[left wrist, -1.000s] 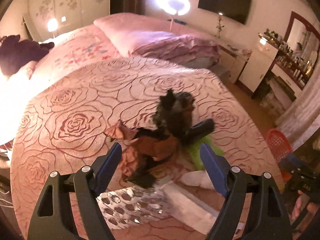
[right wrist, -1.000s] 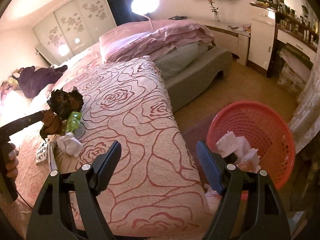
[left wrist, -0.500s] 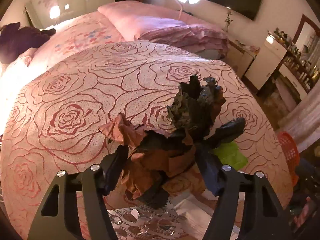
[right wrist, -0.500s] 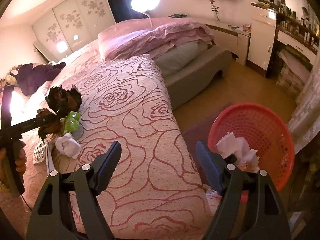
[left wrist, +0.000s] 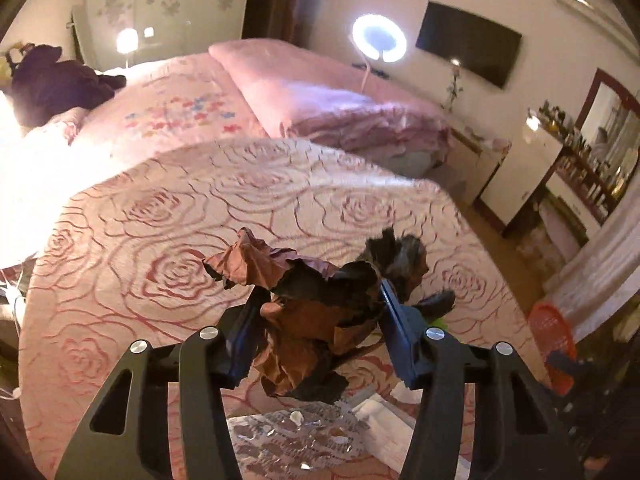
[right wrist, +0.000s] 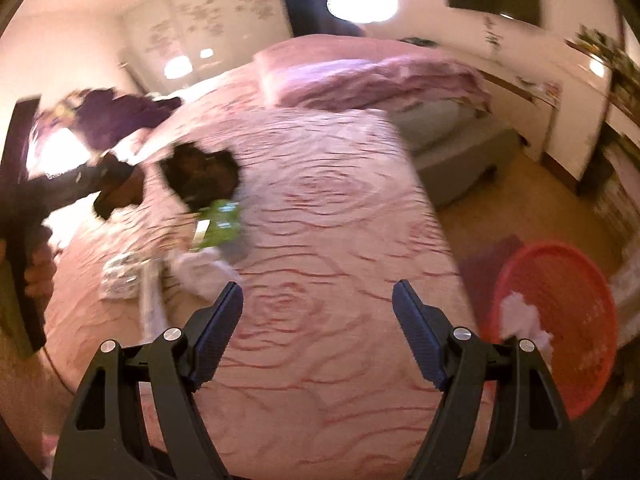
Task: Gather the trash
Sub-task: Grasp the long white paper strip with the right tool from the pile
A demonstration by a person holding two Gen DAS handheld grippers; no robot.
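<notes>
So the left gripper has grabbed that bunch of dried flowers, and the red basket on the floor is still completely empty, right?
Not quite. The left gripper has just been closing and does hold the dried flowers, but the red basket on the floor is not empty: the right wrist view shows crumpled white paper already lying inside it.

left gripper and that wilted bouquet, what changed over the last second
The left gripper has just been closing its jaws on the wilted bouquet, which lay on the bedspread between open jaws a second ago; it now looks lifted clear. The right gripper swung sideways, still open and empty. The green wrapper, white tissue and red basket stayed put.
</notes>
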